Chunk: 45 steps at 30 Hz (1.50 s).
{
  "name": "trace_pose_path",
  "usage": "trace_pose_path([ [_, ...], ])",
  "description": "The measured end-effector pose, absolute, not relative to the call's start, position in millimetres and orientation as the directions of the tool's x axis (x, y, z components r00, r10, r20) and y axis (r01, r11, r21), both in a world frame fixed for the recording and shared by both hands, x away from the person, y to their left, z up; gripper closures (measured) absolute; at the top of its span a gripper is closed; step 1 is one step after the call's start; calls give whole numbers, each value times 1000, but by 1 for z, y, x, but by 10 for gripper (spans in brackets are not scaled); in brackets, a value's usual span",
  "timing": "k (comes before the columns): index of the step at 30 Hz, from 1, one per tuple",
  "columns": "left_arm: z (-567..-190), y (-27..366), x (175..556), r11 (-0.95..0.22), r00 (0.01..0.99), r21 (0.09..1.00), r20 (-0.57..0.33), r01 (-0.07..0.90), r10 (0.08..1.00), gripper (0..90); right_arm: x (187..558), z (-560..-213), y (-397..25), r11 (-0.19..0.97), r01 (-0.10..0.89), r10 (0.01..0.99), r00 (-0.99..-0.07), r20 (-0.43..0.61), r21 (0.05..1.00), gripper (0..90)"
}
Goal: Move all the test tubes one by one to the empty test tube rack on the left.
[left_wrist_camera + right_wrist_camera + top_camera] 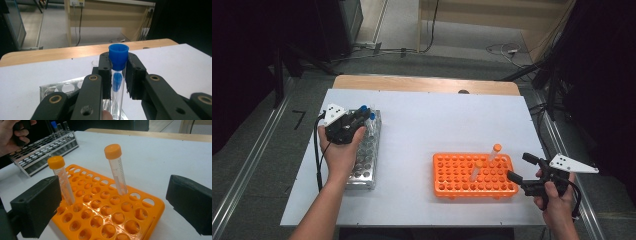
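The left hand-held gripper (pixel 119 71) is being held clenched on a blue-capped tube (pixel 118 60), gripped just under its cap above the far end of the metal rack (pixel 367 150) at the left of the white worktop (pixel 427 125). The right hand-held gripper (pixel 523 169) is being kept released, its jaws wide apart just beside the right end of the orange rack (pixel 140 220), in which two orange-capped tubes (pixel 115 167) are being carried, both tilted.
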State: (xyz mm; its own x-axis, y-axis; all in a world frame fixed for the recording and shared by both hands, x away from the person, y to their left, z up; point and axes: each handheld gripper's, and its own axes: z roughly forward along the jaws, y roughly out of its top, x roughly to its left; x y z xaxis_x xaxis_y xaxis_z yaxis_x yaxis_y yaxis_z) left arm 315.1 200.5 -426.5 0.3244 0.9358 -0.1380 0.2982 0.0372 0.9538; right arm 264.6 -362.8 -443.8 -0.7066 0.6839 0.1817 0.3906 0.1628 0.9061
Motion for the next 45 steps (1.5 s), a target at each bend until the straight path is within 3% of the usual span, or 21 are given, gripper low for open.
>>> trace_pose_path([
  [13, -430, 191, 311, -64, 340, 912, -85, 405, 937, 747, 265, -445, -360, 172, 394, 682, -709, 180, 903, 0],
  [20, -429, 194, 306, -25, 322, 900, -129, 435, 938, 579, 266, -446, -358, 176, 395, 683, -708, 177, 902, 0],
  [23, -427, 196, 300, -1, 340, 905, -159, 425, 927, 485, 266, -446, -357, 179, 395, 684, -708, 175, 901, 0],
  [25, -424, 197, 293, 9, 365, 913, -172, 407, 915, 468, 267, -446, -356, 178, 400, 687, -705, 178, 899, 0],
  [38, -409, 187, 246, 19, 512, 946, -192, 324, 837, 205, 280, -453, -344, 191, 450, 702, -684, 199, 872, 149],
  [45, -412, 184, 226, 16, 534, 946, -196, 323, 823, 108, 286, -455, -338, 205, 464, 723, -665, 186, 862, 199],
])
